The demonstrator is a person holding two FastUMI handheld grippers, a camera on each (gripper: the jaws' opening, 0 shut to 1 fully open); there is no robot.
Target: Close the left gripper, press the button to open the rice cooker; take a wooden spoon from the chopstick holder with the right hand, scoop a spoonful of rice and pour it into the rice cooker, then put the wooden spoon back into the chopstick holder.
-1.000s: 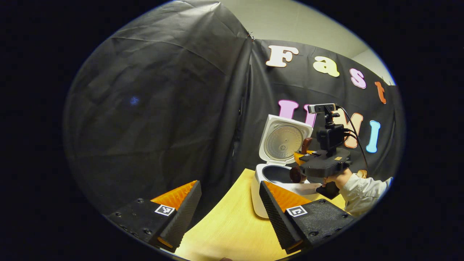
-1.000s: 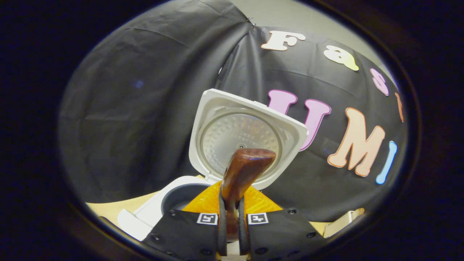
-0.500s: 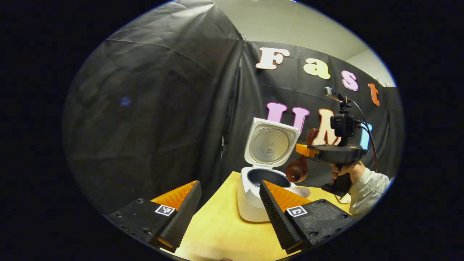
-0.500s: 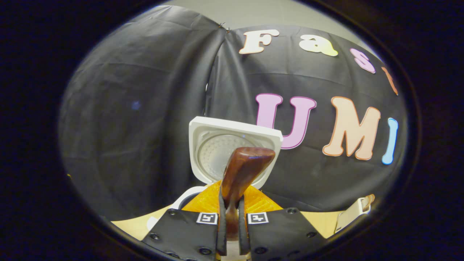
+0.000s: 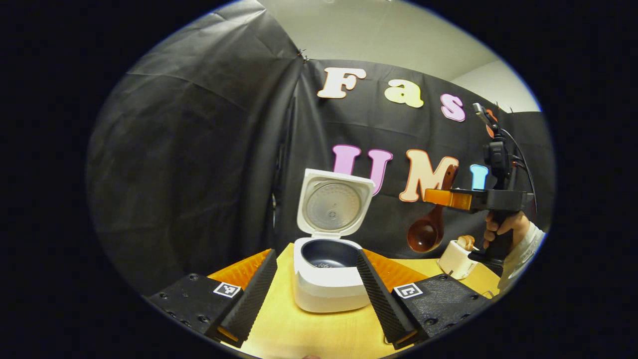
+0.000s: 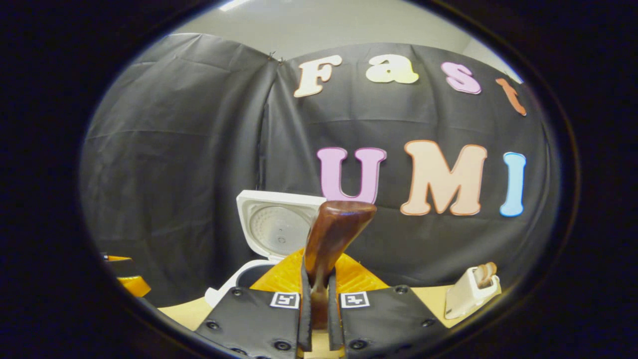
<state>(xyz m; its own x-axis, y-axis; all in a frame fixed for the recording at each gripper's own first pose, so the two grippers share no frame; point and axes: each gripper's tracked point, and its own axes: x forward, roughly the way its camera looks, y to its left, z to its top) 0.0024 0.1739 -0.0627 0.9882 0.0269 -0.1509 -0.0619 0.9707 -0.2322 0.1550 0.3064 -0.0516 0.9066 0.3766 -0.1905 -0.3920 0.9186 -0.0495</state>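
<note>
We see the wooden table (image 5: 319, 334) under everything, and on it the white rice cooker (image 5: 326, 286) with its lid (image 5: 334, 204) standing upright and open, the dark inner pot bare toward us. In the right gripper view the same rice cooker (image 6: 271, 234) sits low and left of centre, behind the fingers.

Our left gripper (image 5: 316, 284) hangs low over the near table edge, its two fingers spread wide with nothing between them; the cooker shows in the gap. Each finger carries a small square black-and-white marker, which is a coded pattern and not readable writing.

Our right gripper (image 5: 436, 196), held by a hand (image 5: 503, 227) in a pale sleeve, is up in the air to the right of the cooker and above the small white chopstick holder (image 5: 456, 259). Its fingers are pressed together on the handle of the wooden spoon (image 5: 426, 232), whose bowl hangs below, clear of the table. In the right gripper view the spoon's handle (image 6: 334, 239) rises between the clamped fingers of that gripper (image 6: 319, 319), and the chopstick holder (image 6: 471, 294) stands low right.

We can read no brand on the cooker.
</note>
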